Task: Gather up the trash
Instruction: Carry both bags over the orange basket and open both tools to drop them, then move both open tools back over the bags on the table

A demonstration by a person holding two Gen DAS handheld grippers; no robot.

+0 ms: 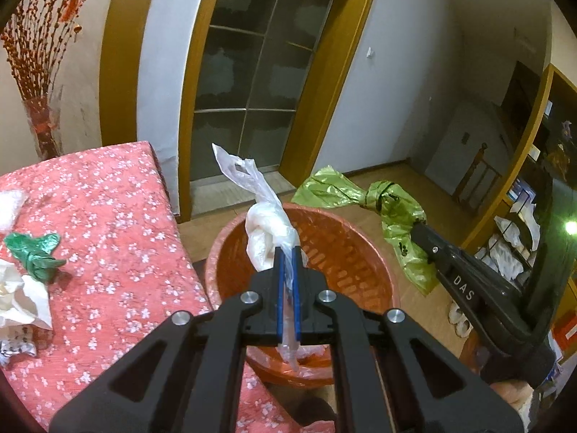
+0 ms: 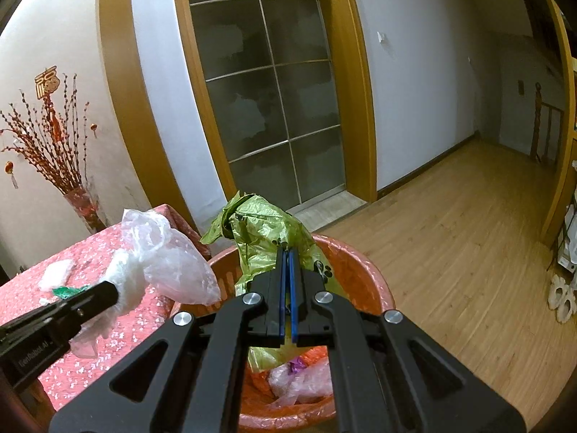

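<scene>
My left gripper (image 1: 287, 249) is shut on a knotted clear white plastic bag (image 1: 265, 223), held over the orange trash basket (image 1: 360, 245) on the floor. My right gripper (image 2: 286, 250) is shut on a crumpled light green plastic bag (image 2: 252, 231), also above the basket (image 2: 364, 278). In the left wrist view the green bag (image 1: 396, 209) hangs at the right from the right gripper (image 1: 420, 225). In the right wrist view the white bag (image 2: 162, 263) sticks out of the left gripper (image 2: 115, 290). Plastic scraps (image 2: 299, 379) lie in the basket's bottom.
A table with a pink flowered cloth (image 1: 108, 223) stands left of the basket. On it lie a dark green scrap (image 1: 36, 254), white crumpled paper (image 1: 18, 296) and a white wad (image 1: 10, 205). Behind are a glass door (image 1: 252, 90), a vase of red twigs (image 1: 39, 122) and a wooden floor (image 2: 450, 245).
</scene>
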